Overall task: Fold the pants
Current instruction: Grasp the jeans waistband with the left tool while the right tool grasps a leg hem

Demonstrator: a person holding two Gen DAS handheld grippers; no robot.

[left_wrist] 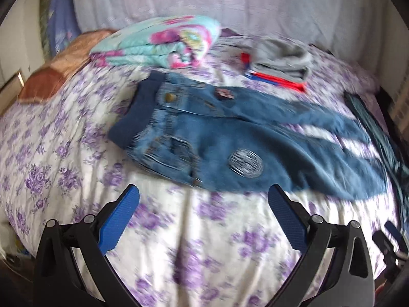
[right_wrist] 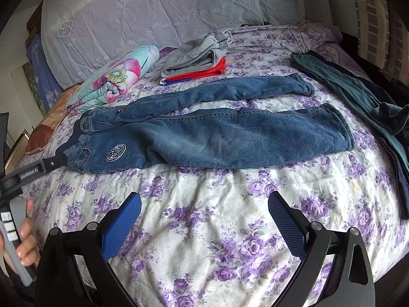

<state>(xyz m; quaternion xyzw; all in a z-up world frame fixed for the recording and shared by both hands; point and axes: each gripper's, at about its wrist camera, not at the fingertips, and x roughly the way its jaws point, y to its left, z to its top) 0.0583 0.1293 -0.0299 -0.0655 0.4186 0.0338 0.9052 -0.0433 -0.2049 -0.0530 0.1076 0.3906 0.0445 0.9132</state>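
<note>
Blue jeans (right_wrist: 204, 133) lie flat on the floral bedspread (right_wrist: 204, 230), waistband to the left, both legs spread to the right; a round white patch (right_wrist: 116, 152) sits near the hip. They also show in the left wrist view (left_wrist: 230, 138), blurred. My left gripper (left_wrist: 204, 194) is open and empty, just in front of the jeans' near edge by the waist. My right gripper (right_wrist: 204, 202) is open and empty, above the bedspread a little in front of the near leg. The left gripper's body (right_wrist: 33, 170) shows at the right view's left edge.
A folded floral blanket (right_wrist: 115, 79) lies behind the waistband. A folded stack of grey and red clothes (right_wrist: 202, 58) sits behind the legs. Dark teal garments (right_wrist: 358, 89) lie at the right side of the bed. A lace-covered headboard (right_wrist: 153, 12) stands behind.
</note>
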